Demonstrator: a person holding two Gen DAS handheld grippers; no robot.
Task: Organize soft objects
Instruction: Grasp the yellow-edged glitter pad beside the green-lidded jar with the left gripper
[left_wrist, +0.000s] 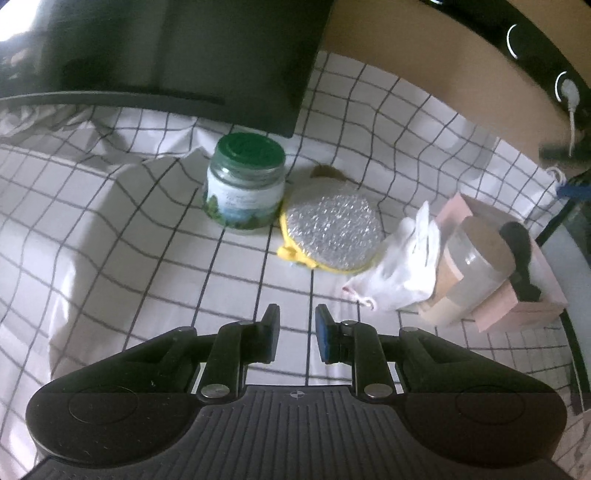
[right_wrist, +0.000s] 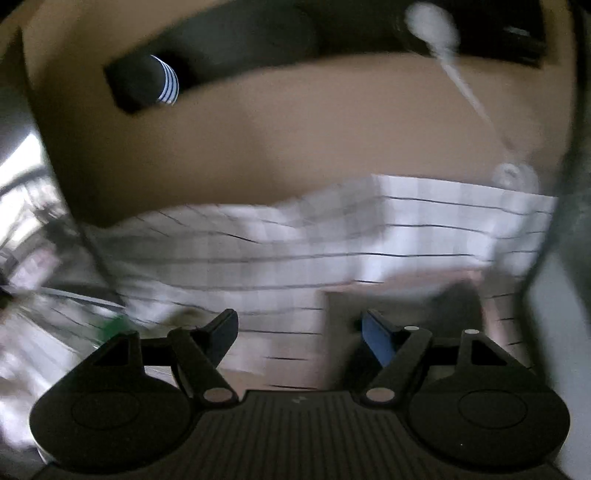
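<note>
Your left gripper (left_wrist: 297, 325) narrowly parted, empty; right gripper (right_wrist: 299, 332) wide, empty; scrubber (left_wrist: 332, 234), white bag (left_wrist: 399, 273) beside pink box (left_wrist: 517, 306), unsorted.

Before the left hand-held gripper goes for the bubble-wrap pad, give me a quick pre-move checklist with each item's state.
1. Left hand-held gripper empty, jaws parted: ok.
2. Bubble-wrap pad in view, uncovered: ok.
3. Pad clear of neighbours: not ok; green-lidded jar and white plastic bag sit right against it.
4. Checkered cloth flat: not ok, wrinkled.
5. Right hand-held gripper open, empty: ok.
6. Right wrist view sharp: not ok, blurred.
</note>
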